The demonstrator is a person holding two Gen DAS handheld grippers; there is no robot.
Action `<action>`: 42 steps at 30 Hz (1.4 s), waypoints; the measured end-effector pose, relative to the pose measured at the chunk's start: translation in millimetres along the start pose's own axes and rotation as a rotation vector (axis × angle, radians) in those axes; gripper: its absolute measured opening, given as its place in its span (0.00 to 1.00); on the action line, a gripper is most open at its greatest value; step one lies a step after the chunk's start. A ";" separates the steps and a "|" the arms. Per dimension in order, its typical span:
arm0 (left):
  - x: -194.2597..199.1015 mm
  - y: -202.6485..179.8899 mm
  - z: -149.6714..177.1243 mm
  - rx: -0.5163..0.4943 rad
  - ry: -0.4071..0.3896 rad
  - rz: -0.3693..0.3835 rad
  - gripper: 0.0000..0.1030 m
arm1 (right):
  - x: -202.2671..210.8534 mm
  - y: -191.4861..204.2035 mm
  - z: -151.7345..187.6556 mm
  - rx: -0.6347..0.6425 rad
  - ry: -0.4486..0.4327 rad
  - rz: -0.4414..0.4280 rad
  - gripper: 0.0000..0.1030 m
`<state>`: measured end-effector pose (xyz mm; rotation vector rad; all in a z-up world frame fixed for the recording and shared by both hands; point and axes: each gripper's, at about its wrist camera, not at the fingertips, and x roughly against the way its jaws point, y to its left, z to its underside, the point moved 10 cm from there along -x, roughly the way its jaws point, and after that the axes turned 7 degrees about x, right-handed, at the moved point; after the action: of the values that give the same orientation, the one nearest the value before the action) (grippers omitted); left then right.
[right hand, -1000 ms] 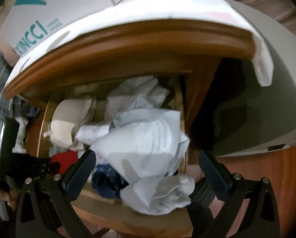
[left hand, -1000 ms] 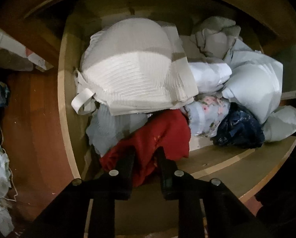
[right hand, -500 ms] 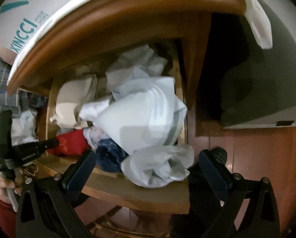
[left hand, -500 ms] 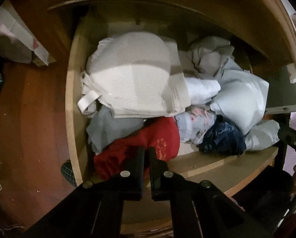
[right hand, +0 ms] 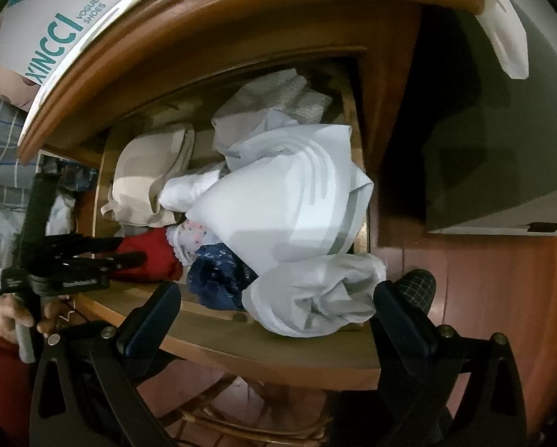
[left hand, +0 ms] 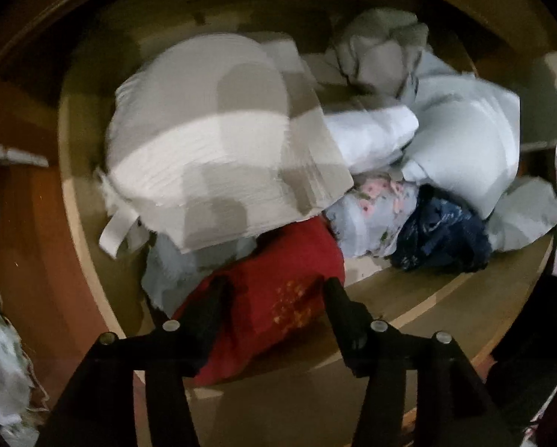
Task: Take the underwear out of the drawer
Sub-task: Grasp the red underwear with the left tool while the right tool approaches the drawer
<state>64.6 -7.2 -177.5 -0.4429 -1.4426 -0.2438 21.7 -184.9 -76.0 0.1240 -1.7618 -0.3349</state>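
A white shoe box (right hand: 51, 33) printed "VOGUE SHOES" lies on the wooden cabinet top (right hand: 241, 11).

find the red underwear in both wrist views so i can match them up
Left wrist view: the red underwear lies low and centre, at the drawer's near edge, between the opening fingers of the left gripper.
Right wrist view: it sits at middle left, with the left gripper reaching onto it from the left.
Shared landmark: the dark blue garment, just right of the red one in both.

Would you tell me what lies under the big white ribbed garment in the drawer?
Under the white ribbed garment, the red underwear and a pale blue piece poke out; the rest is covered.
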 end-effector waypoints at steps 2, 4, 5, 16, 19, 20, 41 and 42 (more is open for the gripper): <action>-4.2 -2.9 -0.7 -0.019 0.008 -0.003 0.62 | -0.8 0.7 -0.5 0.012 0.002 0.006 0.99; -12.2 -3.6 -2.0 -0.034 0.021 -0.027 0.64 | -3.0 -1.3 -0.1 0.009 0.010 0.015 0.99; -16.0 -4.4 -2.3 -0.035 0.025 -0.033 0.65 | -4.5 -2.7 -0.1 0.003 0.013 0.018 0.99; -19.5 -5.8 2.9 0.009 0.012 -0.084 0.32 | 4.7 -3.6 -3.5 0.016 0.017 0.052 0.99; -13.7 -5.8 5.6 0.036 -0.019 -0.086 0.28 | 8.4 -0.7 -3.7 0.020 0.015 0.054 0.99; -10.5 -4.0 6.7 0.050 -0.032 -0.079 0.27 | 9.4 0.0 -3.1 0.024 0.016 0.059 0.99; 95.8 18.9 24.1 0.254 -0.358 0.191 0.27 | -25.5 -0.5 18.5 -0.081 0.165 -0.005 0.91; 89.1 16.0 18.0 0.258 -0.373 0.209 0.27 | -28.3 -1.3 18.3 -0.088 0.167 0.001 0.90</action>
<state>66.1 24.1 -90.7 -0.4375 -1.7489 0.2032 10.0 -175.8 -106.3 0.0858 -1.5792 -0.3894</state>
